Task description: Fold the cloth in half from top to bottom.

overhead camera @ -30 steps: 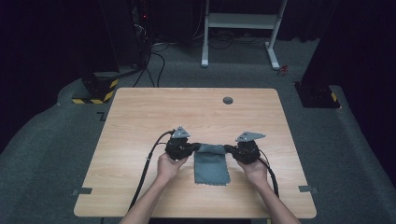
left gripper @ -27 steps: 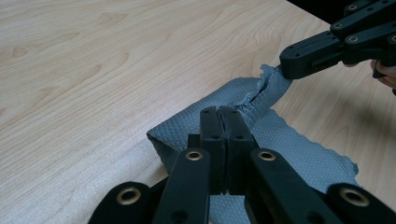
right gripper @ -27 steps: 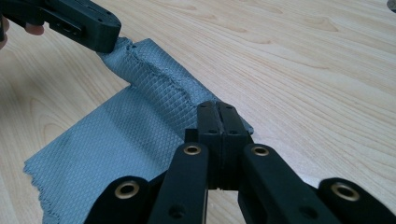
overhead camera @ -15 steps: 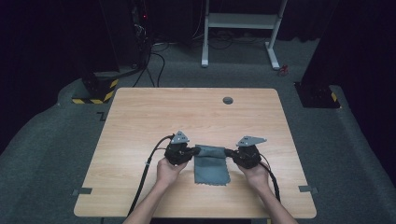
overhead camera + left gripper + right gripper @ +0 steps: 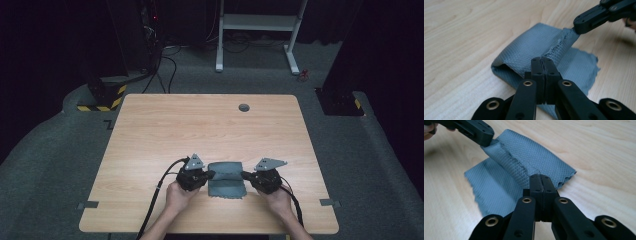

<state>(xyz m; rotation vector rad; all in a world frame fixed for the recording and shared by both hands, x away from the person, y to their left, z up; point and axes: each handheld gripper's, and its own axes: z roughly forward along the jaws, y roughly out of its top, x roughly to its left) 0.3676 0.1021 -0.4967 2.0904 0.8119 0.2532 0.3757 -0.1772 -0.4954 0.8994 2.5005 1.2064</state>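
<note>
Near the front edge of the wooden table [image 5: 150,130], a grey cloth [image 5: 226,181] lies between the two hands, partly folded, with its far portion doubled over toward the person. The left gripper [image 5: 209,175] holds one end of the folded-over edge and the right gripper [image 5: 245,175] holds the other end. That edge runs side to side between them, lifted slightly off the lower layer. Both hands stand about equally near the cloth. In the left gripper view, the jaws are pressed together on the frayed hem of the cloth [image 5: 541,47]. In the right gripper view, the jaws are likewise clamped on the hem [image 5: 531,157]. Judged from this, the fold is in progress, and the coming move turns on carrying the held edge toward the near hem evenly. Farther off, a small round cable port [image 5: 244,107] sits in the tabletop, well apart from the work.
</note>
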